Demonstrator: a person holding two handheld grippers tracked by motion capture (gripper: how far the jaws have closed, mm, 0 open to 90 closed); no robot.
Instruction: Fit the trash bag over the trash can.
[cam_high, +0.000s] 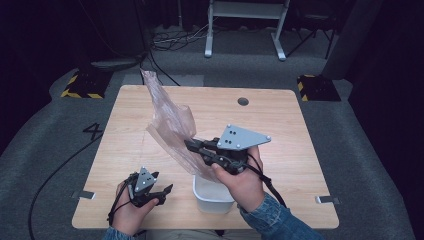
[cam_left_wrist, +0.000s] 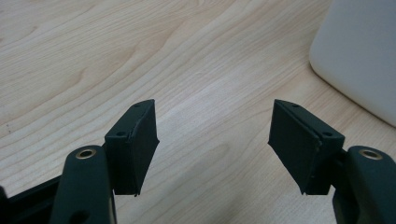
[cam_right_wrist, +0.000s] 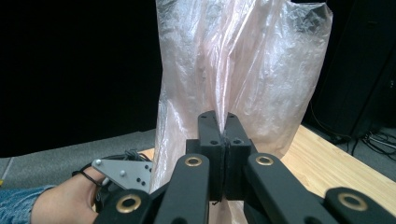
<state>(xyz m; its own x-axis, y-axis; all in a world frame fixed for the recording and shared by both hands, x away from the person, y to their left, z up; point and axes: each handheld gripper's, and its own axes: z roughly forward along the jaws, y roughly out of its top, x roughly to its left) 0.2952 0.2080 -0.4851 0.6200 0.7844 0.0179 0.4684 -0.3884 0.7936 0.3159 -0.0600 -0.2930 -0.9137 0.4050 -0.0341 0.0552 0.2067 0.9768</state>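
A light wooden table (cam_high: 150, 115) lies under both tongs. A thin, pinkish see-through plastic bag (cam_high: 172, 125) rises up and away from the right gripper (cam_high: 192, 146), whose jaws are pressed together, pinching a fold of the film. A white plastic tub (cam_high: 212, 195) sits directly below the right gripper and just to the right of the left gripper (cam_high: 162, 192). The left gripper rests low over the table, jaws spread wide with only bare wood between them.
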